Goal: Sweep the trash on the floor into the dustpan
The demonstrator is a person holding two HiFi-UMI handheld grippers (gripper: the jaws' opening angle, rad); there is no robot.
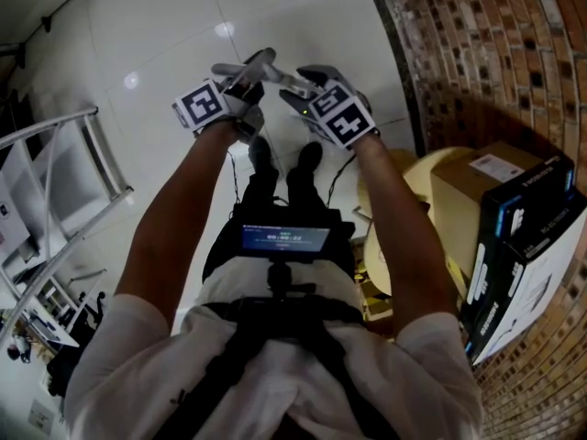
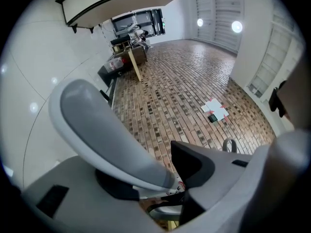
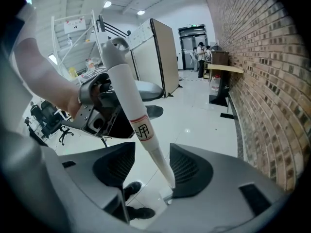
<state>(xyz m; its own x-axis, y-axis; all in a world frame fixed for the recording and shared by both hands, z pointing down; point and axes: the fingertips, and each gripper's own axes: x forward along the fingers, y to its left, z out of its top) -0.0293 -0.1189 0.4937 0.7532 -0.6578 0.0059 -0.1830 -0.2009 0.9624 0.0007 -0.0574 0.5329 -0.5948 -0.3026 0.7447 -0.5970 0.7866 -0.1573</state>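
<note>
Straddling the thin lower end of a grey-white plastic handle (image 3: pixel 130 101) with the right gripper (image 3: pixel 154 171), holding the jaws wide apart, touching the shaft only with the inner edge of one pad, clamping nothing. Bracketing the same handle with the left gripper (image 2: pixel 160 176) close to the red-edged label (image 3: pixel 142 130), jaws standing about half open, seemingly cradling the shaft rather than squeezing it. Hovering with both above the person's shoes (image 1: pixel 261 154) and the white tiled floor (image 1: pixel 165 26).

Judging the handle as light, stiff and smooth: moulded plastic, thick at the grip and tapering, probably slippery under hard pads and apt to twist or slide if pinched at the narrow end. Favouring a firm hold on the thicker section above the label, and a second one well apart toward the hanging loop (image 3: pixel 116 45), for leverage while sweeping. Not seeing the working end, so not telling broom from dustpan.

Finding neither trash nor dustpan in any view. Noting, farther off, cardboard boxes (image 1: pixel 477 186) standing by the brick wall (image 1: pixel 495 53).
</note>
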